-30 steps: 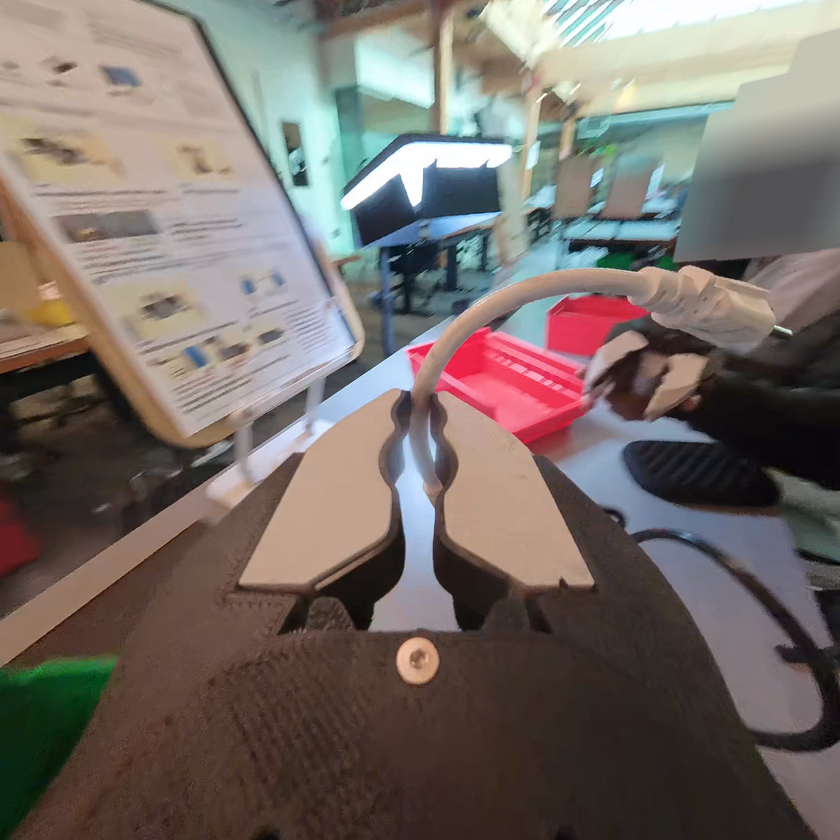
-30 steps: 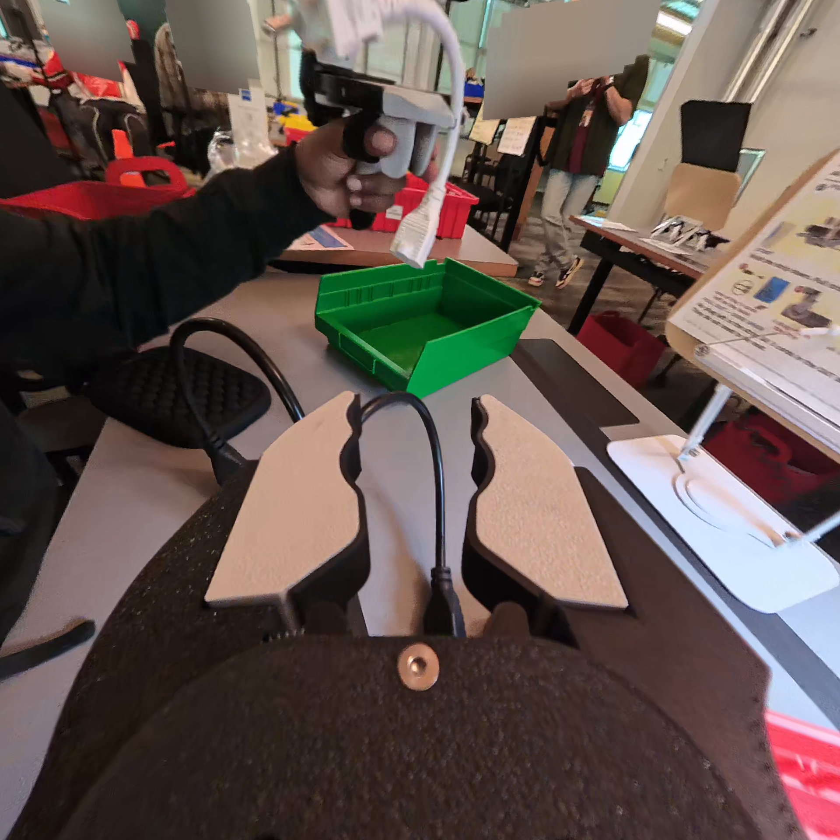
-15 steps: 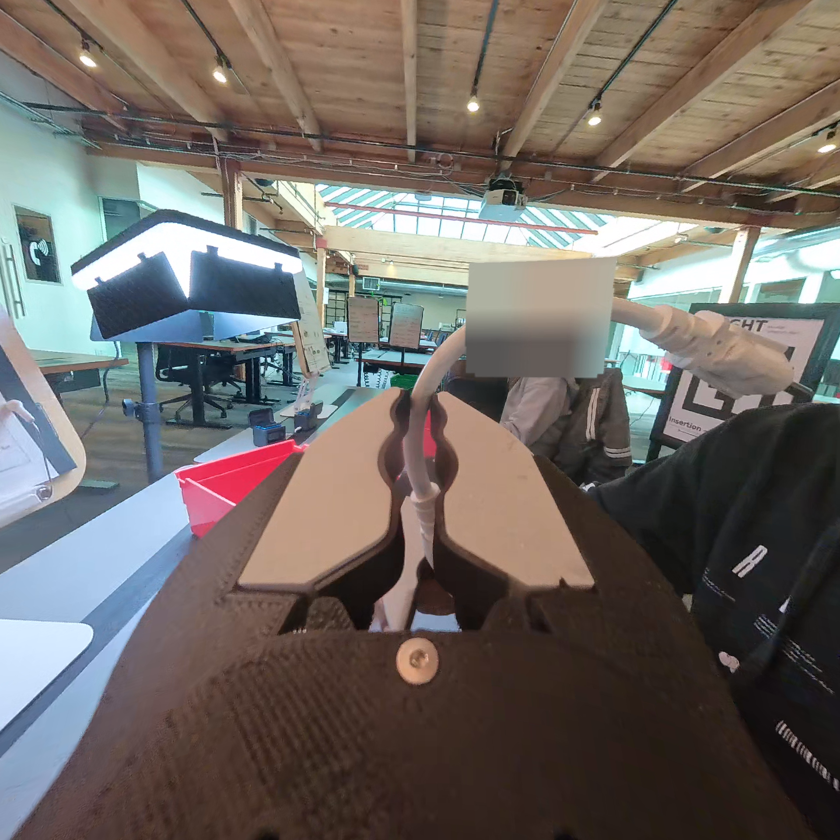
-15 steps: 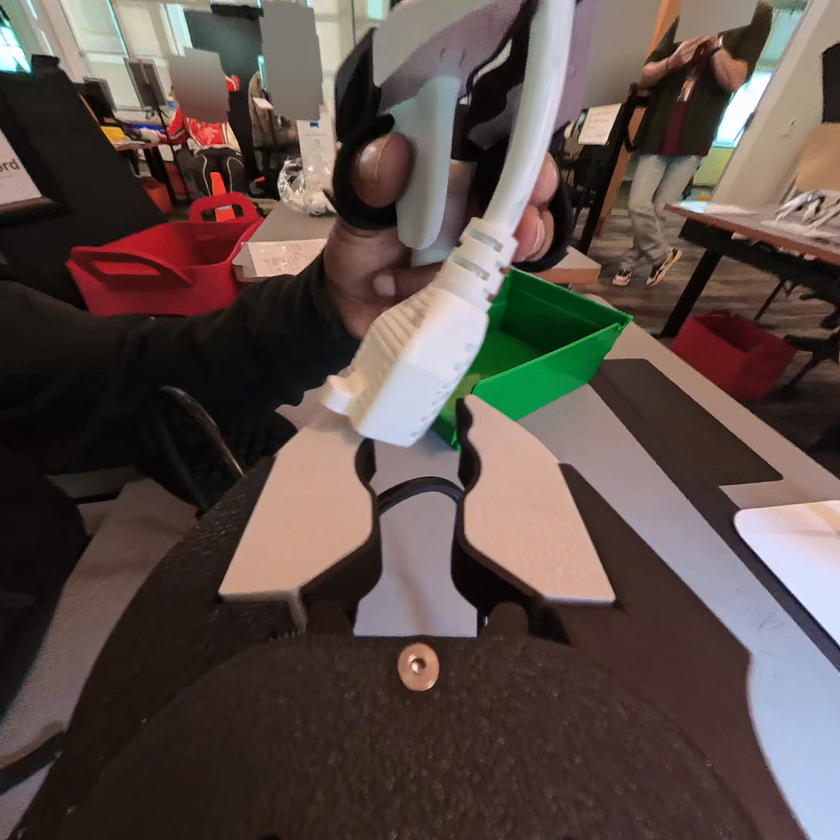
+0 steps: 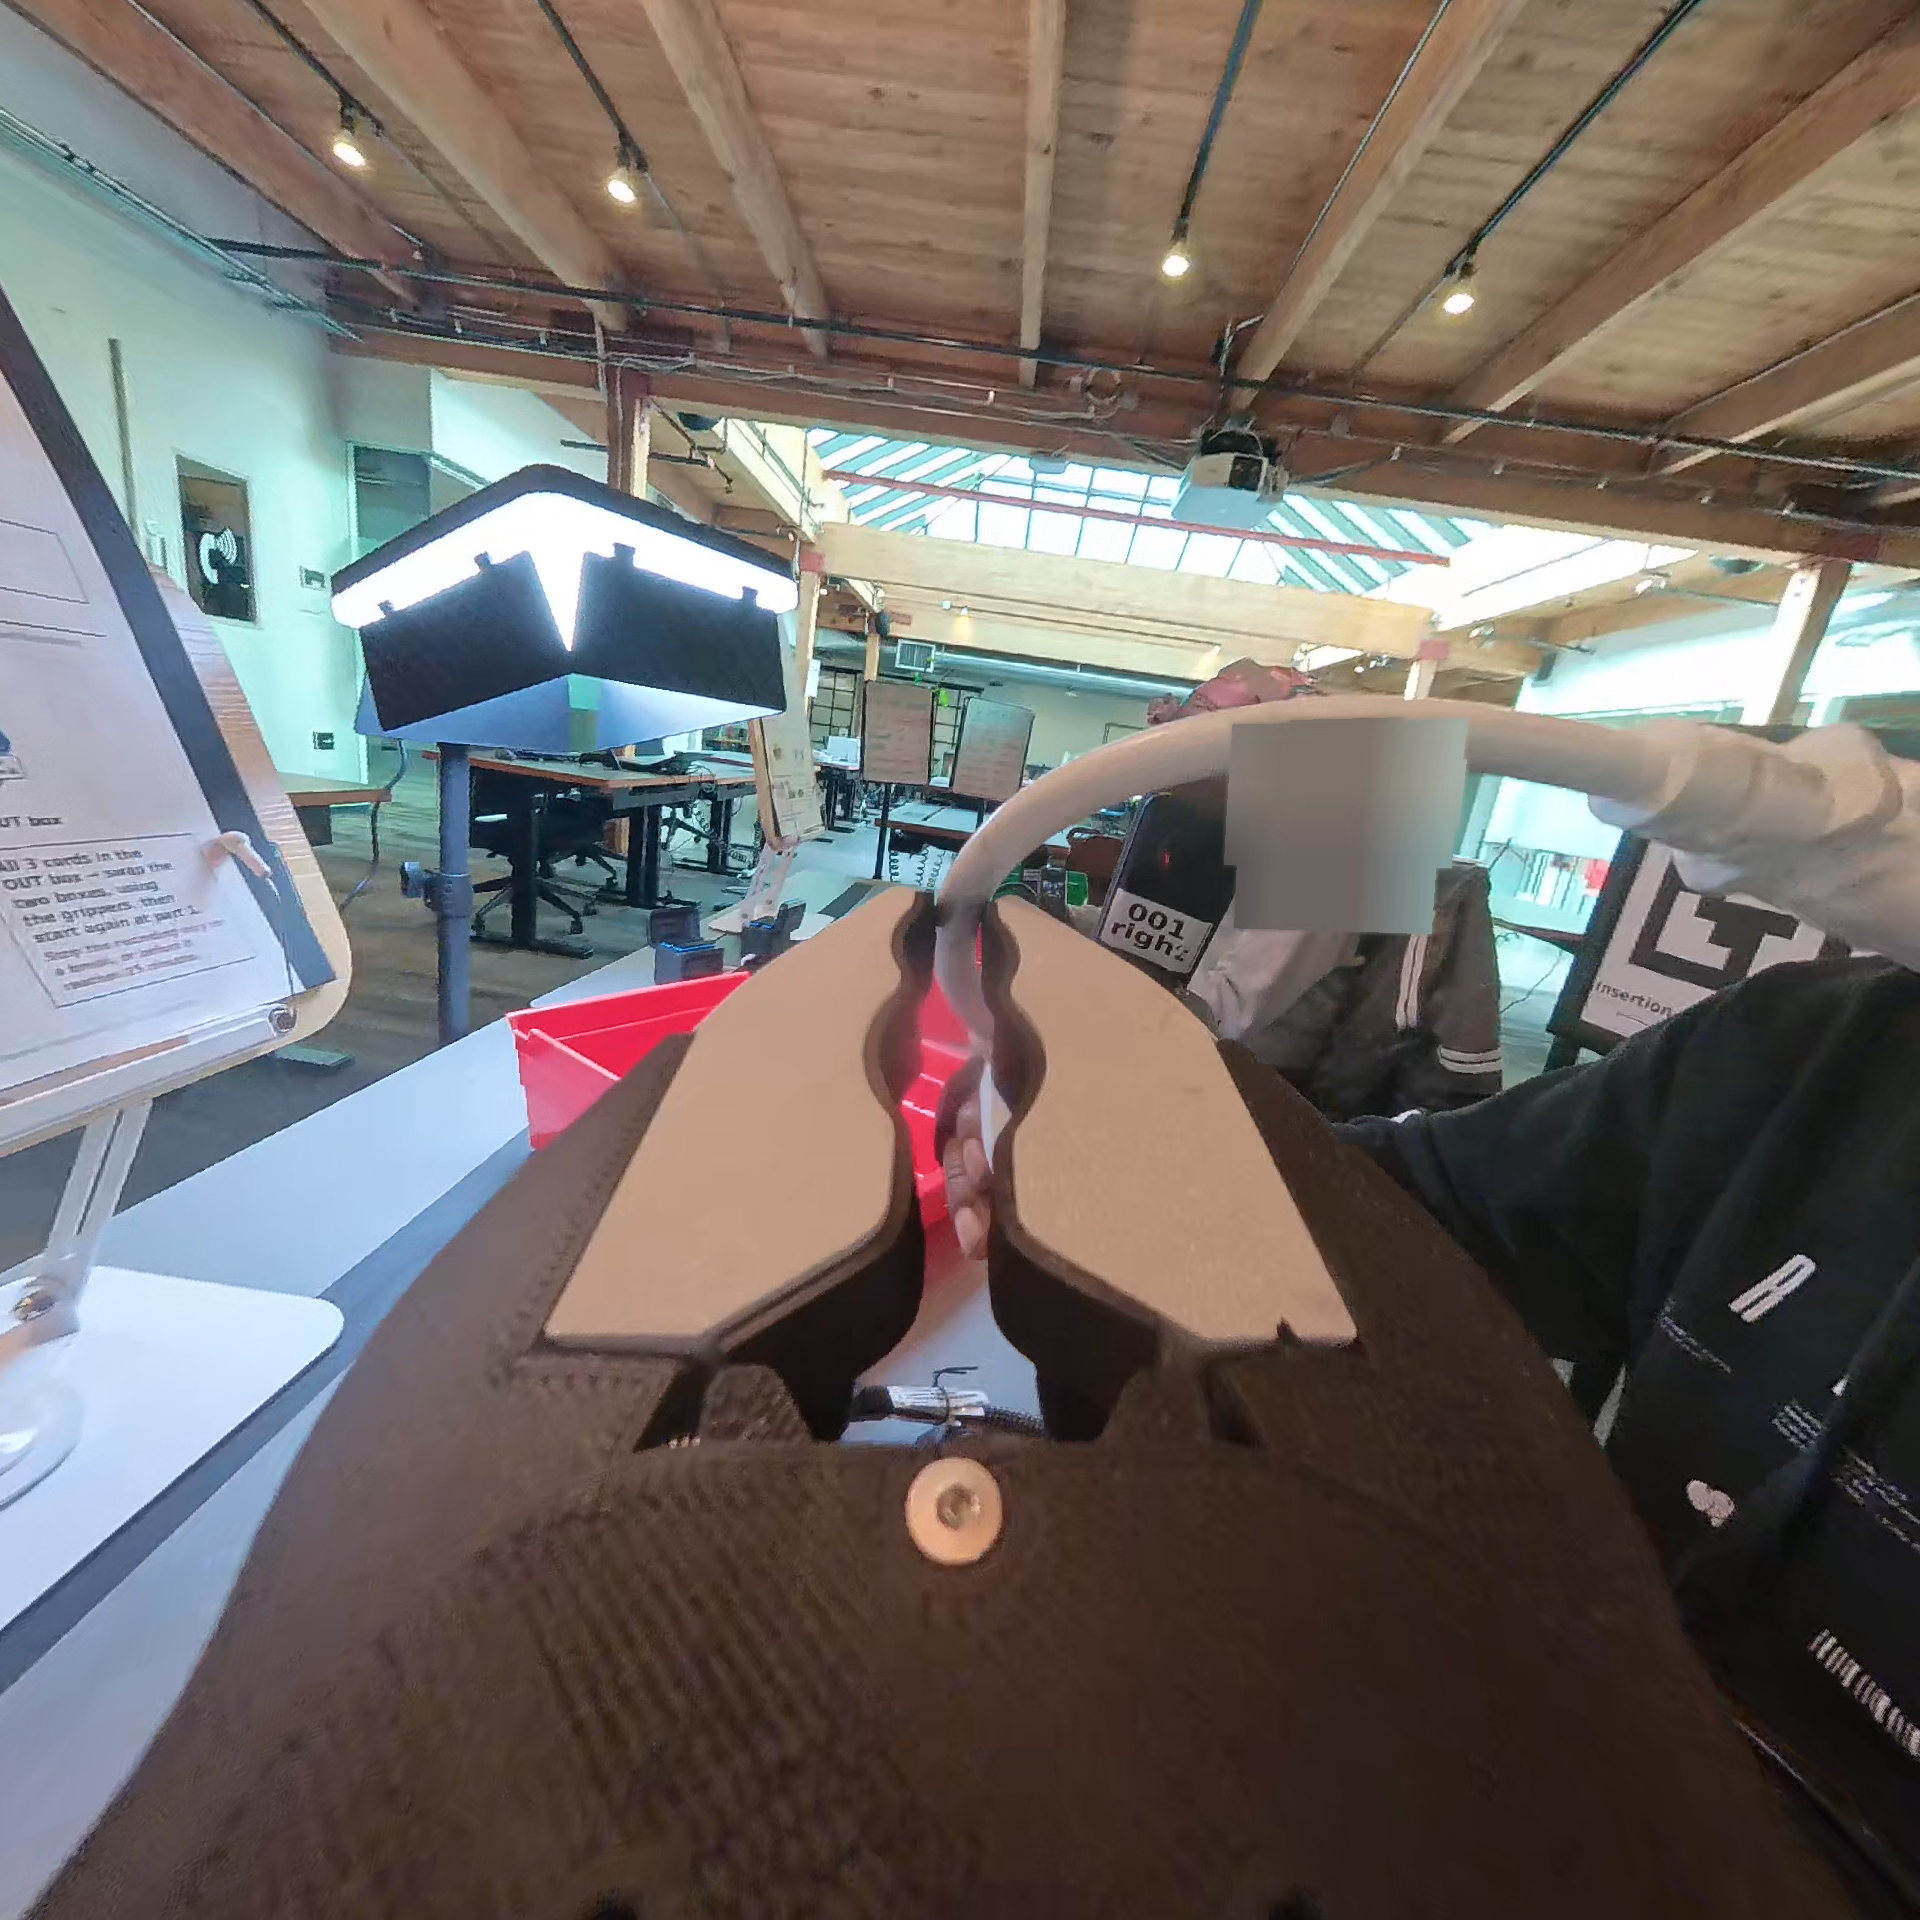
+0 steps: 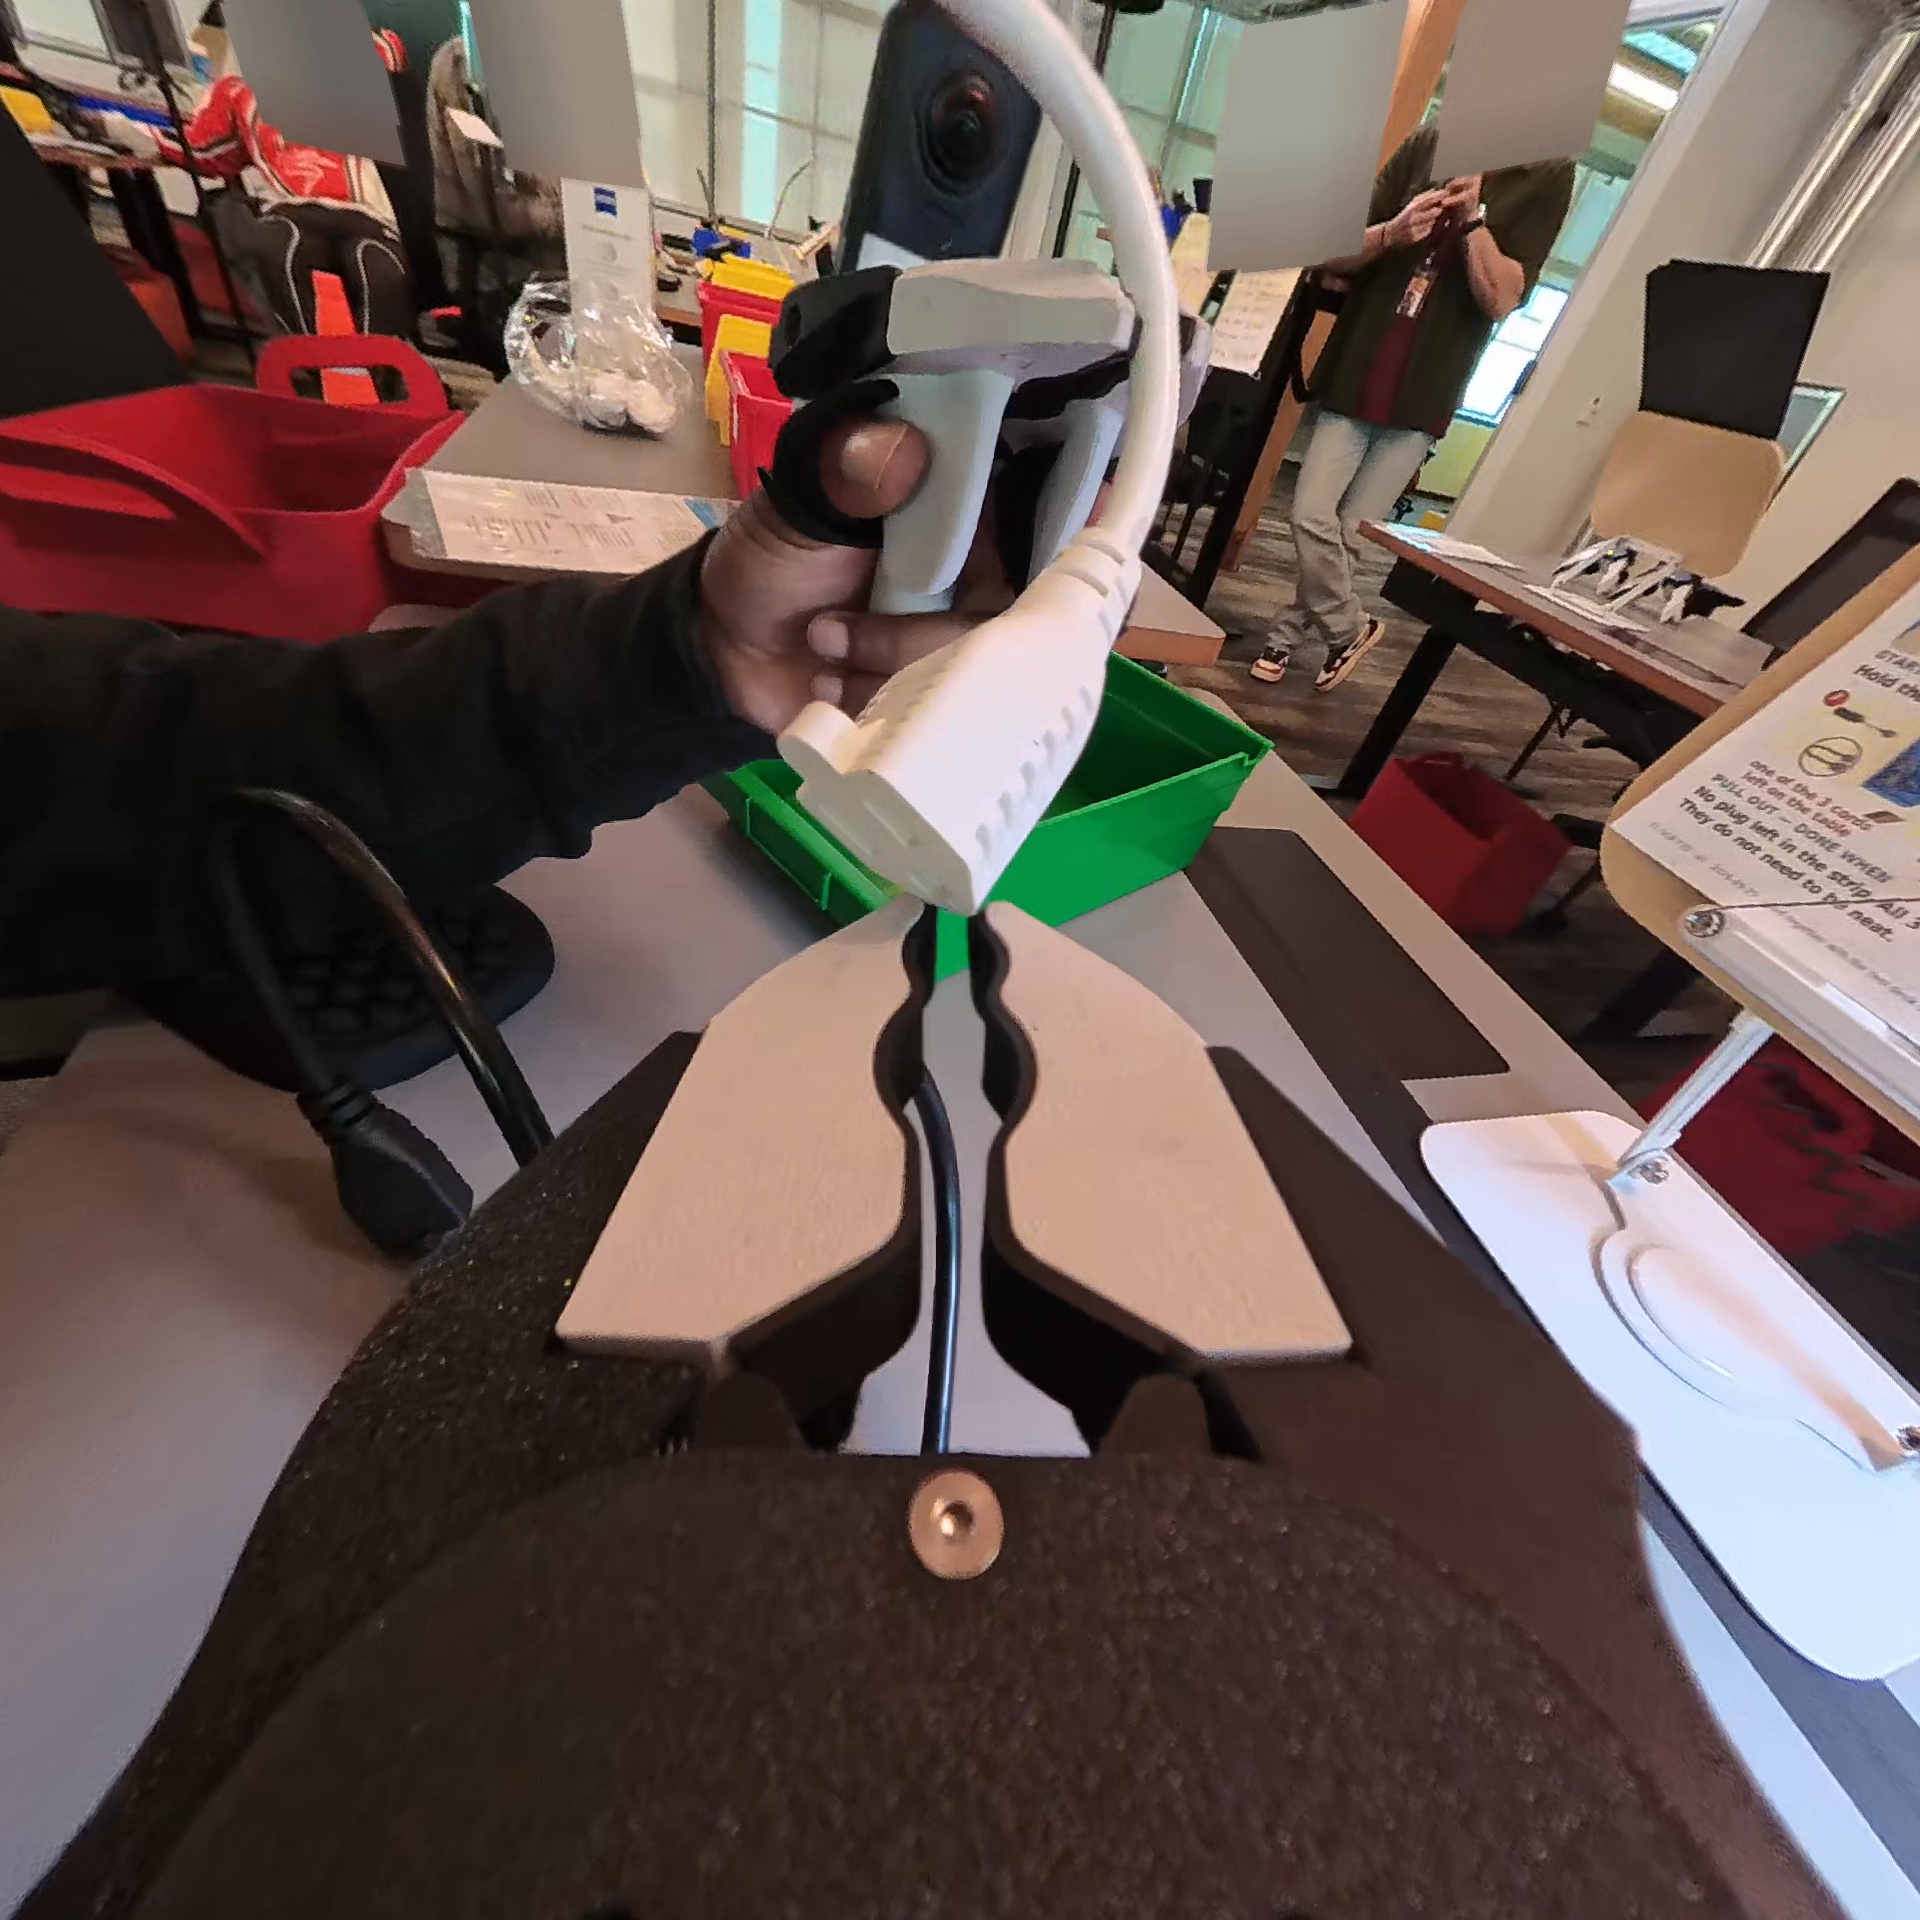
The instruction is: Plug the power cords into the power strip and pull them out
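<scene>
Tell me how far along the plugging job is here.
Done: nothing plugged in that these views show. In hand: the left tool pinches the white cord, its socket end hanging above the right tool. Left: every insertion and pull-out; no power strip is visible.

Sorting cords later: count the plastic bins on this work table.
2: a green bin in the right wrist view, a red bin in the left wrist view, partly hidden; more may be out of sight.

The white cord [image 6: 1138,343] arcs in mid-air — its ribbed socket end [image 6: 956,769] hanging tilted, unplugged.
</scene>
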A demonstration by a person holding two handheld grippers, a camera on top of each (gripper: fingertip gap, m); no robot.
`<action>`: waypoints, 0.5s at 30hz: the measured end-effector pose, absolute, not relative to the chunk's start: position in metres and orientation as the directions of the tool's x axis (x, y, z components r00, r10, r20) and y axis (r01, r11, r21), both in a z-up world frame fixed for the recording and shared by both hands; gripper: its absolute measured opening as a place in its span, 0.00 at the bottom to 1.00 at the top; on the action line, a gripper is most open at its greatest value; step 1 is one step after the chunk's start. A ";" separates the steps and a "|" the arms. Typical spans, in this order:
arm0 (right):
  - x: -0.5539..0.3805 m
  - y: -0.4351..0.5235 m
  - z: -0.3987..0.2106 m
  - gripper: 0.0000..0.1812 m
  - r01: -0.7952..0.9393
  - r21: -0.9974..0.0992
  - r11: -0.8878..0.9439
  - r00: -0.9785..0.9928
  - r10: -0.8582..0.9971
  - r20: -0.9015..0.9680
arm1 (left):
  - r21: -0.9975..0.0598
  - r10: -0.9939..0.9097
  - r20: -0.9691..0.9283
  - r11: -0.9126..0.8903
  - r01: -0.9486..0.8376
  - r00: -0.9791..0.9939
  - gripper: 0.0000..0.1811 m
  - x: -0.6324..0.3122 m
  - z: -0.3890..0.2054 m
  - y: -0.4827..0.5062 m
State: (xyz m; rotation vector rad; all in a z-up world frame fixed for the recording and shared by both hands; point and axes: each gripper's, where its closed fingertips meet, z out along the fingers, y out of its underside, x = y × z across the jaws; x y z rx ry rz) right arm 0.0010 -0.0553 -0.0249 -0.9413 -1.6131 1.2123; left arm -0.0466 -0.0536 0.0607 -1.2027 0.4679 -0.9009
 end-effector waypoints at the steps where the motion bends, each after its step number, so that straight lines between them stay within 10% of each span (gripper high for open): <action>1: 0.002 -0.057 -0.026 0.06 0.062 -0.974 0.220 -0.342 0.921 0.187 | -0.935 -0.802 0.143 0.083 0.344 0.581 0.05 -0.046 0.059 -0.053; 8: 0.000 -0.063 -0.029 0.31 0.094 -0.992 0.082 -0.433 0.901 0.033 | -0.943 -0.824 0.141 0.058 0.329 0.549 0.05 -0.038 0.048 -0.050; 15: -0.019 -0.049 -0.035 0.32 0.094 -0.995 0.036 -0.360 0.933 0.000 | -0.972 -0.865 0.077 0.045 0.229 0.496 0.05 -0.005 0.035 -0.051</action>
